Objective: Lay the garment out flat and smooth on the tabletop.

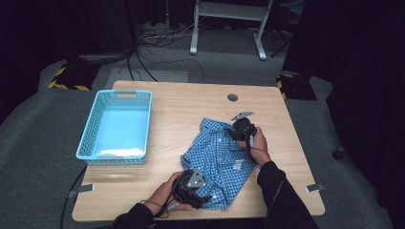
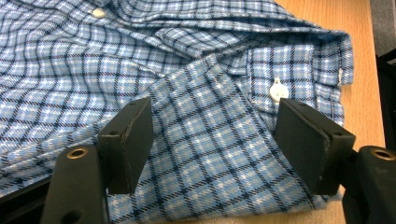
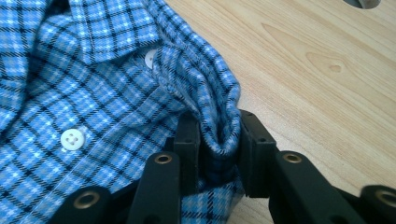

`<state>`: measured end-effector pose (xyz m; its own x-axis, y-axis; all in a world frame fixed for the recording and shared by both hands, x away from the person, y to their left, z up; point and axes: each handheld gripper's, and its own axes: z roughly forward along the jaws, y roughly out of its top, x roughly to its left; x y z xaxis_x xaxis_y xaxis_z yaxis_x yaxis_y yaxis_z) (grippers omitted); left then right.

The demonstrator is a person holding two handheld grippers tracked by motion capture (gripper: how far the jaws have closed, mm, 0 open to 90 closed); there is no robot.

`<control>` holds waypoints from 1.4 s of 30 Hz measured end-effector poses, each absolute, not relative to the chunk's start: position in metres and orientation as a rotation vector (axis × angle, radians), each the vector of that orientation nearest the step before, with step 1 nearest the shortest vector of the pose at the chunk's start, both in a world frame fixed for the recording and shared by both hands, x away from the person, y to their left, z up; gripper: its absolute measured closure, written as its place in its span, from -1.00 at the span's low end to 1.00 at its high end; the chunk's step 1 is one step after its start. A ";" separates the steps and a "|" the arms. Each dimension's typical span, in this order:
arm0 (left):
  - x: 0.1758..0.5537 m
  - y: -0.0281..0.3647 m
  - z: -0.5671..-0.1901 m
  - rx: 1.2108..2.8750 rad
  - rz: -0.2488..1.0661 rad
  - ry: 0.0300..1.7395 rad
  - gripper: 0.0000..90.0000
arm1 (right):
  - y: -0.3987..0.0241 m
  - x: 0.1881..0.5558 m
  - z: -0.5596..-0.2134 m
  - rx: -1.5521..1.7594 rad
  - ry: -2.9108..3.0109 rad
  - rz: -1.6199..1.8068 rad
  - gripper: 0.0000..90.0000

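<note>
A blue checked shirt (image 1: 217, 157) lies crumpled on the wooden table (image 1: 181, 102), right of centre. My right gripper (image 1: 236, 131) sits at the shirt's far edge near the collar. In the right gripper view its pads (image 3: 218, 135) pinch a raised fold of the shirt (image 3: 93, 93). My left gripper (image 1: 203, 198) rests at the shirt's near edge. In the left gripper view its jaws (image 2: 212, 126) stand wide apart over a flat flap of the shirt (image 2: 70, 70), with cloth between them but not pressed. A white button (image 2: 278, 88) lies just beyond the right jaw.
A light blue plastic basket (image 1: 117, 125) stands on the table's left side. A round cable hole (image 1: 232, 97) lies in the tabletop beyond the shirt. Bare wood surrounds the shirt. Cables and a desk frame (image 1: 229, 28) are on the floor behind.
</note>
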<state>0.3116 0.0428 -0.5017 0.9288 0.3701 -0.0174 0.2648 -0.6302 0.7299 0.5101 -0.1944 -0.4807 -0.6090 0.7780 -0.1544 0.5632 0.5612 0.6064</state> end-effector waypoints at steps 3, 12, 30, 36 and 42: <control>0.312 0.043 -0.502 2.286 0.170 0.447 -0.37 | -0.194 0.510 -0.481 1.082 2.386 0.715 0.51; 0.312 0.043 -0.502 2.287 0.169 0.449 -0.37 | -0.193 0.504 -0.470 1.056 2.348 0.707 0.09; 0.312 0.043 -0.502 2.285 0.169 0.447 -0.37 | -0.199 0.477 -0.438 0.987 2.317 0.809 -0.13; 0.312 0.043 -0.502 2.286 0.168 0.449 -0.37 | -0.197 0.453 -0.435 0.898 2.375 0.822 -0.12; 0.312 0.043 -0.502 2.284 0.171 0.447 -0.37 | -0.194 0.426 -0.441 0.832 2.461 0.849 -0.09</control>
<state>0.3116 0.0427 -0.5018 0.9289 0.3700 -0.0174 0.2643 -0.6290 0.7311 0.4261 -0.1936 -0.4413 -0.7399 0.6492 -0.1766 0.4022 0.6373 0.6573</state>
